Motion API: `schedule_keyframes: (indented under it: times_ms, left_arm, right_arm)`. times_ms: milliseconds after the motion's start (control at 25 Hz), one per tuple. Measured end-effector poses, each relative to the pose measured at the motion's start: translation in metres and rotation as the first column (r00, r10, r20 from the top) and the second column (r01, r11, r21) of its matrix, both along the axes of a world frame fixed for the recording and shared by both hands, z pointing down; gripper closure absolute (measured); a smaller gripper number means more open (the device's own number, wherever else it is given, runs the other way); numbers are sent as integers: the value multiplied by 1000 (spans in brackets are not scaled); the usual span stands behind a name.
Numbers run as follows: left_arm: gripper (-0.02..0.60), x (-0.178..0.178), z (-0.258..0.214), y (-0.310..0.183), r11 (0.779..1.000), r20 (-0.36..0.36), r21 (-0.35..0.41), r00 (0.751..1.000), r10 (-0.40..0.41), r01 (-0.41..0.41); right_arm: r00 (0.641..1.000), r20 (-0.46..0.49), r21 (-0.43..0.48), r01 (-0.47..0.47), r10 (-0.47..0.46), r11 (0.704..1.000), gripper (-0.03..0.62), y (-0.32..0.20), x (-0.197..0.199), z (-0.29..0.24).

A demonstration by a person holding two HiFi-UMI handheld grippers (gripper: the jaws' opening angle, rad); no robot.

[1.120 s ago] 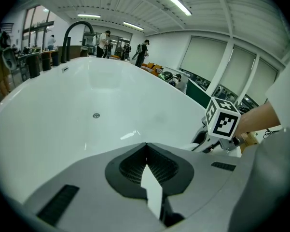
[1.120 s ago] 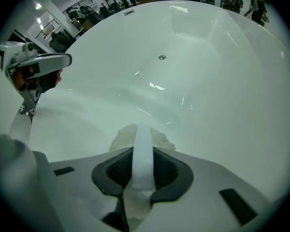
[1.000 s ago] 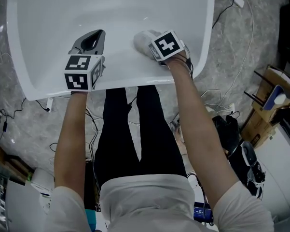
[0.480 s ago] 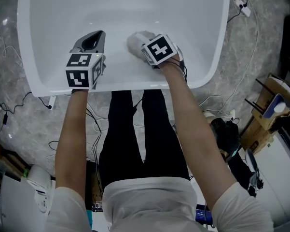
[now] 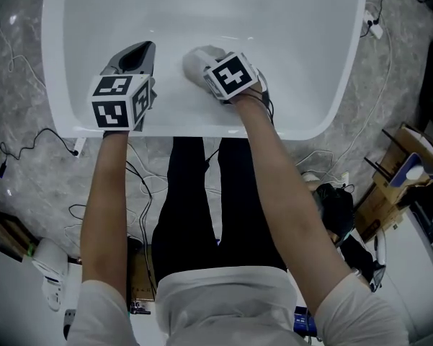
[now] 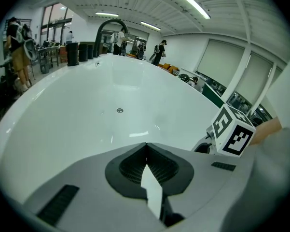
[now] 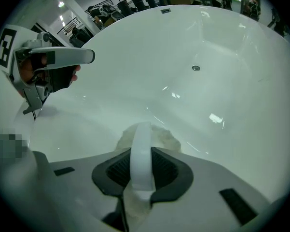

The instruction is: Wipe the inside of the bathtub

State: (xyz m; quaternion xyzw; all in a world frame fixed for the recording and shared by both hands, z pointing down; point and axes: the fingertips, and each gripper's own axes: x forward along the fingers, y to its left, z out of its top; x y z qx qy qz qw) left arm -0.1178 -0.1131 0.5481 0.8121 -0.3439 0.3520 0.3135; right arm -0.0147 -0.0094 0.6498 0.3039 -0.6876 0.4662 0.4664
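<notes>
While both arms (image 5: pixel 108 193) reach into bathtub (image 5: pixel 310 63), right claw (image 7: pixel 143 149) clamps cloth (image 7: pixel 166 138); left claw (image 6: pixel 146 151) closed — empty

I see grey marbled floor (image 5: pixel 14 85); black cables (image 5: pixel 138 186) lie well left of the cardboard box (image 5: pixel 385 193); ceiling strip lights (image 6: pixel 193 4) glow.

**Head view:** from above the bathtub (image 5: pixel 202 13), facing steeply down across its near rim. **Left tool (image 5: pixel 137 55) view, right tool (image 5: pixel 200 65) view:** close inside the bathtub, each facing along its own jaws. Both share the bathtub's small round fitting (image 6: pixel 119 110).
</notes>
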Motion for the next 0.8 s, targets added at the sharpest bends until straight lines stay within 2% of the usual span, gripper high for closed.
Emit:
schedule_keyframes:
  times_ms: [200,520,800]
  left_arm:
    - [569,-21,-1,-9,1000,5,5,1000,-27,27]
    - [571,-61,-10,-19,997,76,30,994,-73,71]
    - [569,-91,-15,-25,990,85,37,987,-136,133]
  right_arm:
    - [999,23,-1,25,-25,1000,499,-12,-31,2]
    - [994,104,8,21,-21,1000,499,-28,-79,-1]
    - [981,177,39,72,-77,997,499,-44,-129,-5]
